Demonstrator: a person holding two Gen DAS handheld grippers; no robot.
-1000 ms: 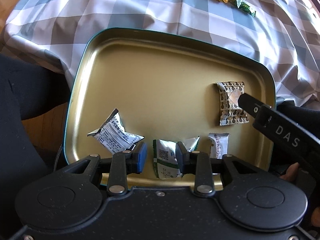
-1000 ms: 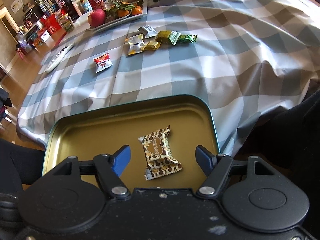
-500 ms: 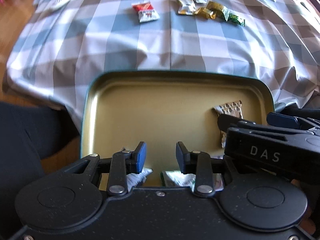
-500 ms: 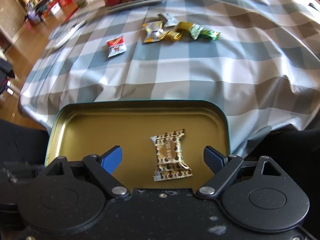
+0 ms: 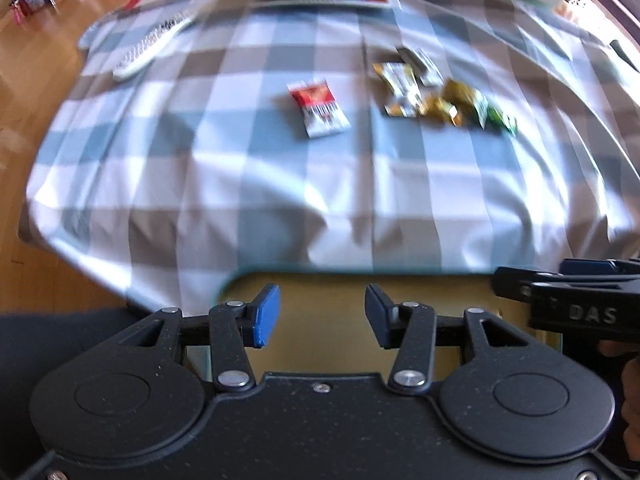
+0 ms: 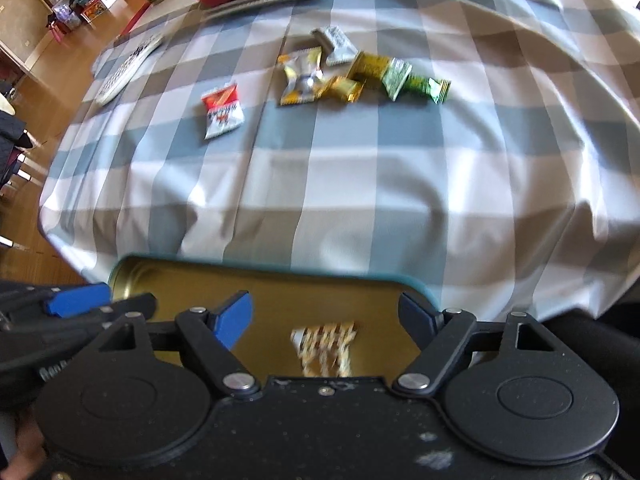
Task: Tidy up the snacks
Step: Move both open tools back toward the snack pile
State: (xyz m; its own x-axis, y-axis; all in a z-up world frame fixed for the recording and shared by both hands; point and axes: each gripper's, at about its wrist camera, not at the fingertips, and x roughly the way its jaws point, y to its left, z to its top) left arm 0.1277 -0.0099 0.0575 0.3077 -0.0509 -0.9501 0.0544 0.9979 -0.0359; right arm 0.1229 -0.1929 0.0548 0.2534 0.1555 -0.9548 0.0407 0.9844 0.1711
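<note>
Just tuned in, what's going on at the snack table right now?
A person is sorting wrapped snacks into a gold tin with two hand-held tongs. Both are empty: the left tongs are opening, the right tongs closing slightly over a brown-patterned candy lying in the tin. A red-and-white packet and a cluster of wrapped snacks wait on the checked tablecloth.

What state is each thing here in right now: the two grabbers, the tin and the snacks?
Left gripper: jaws opening, nothing between them.
Right gripper: jaws closing, empty, above the brown wrapped snack.
Gold tin tray: open, brown snack lying inside.
Red packet: flat on the checked cloth, alone.
Snack pile: loose, still on the cloth.
</note>
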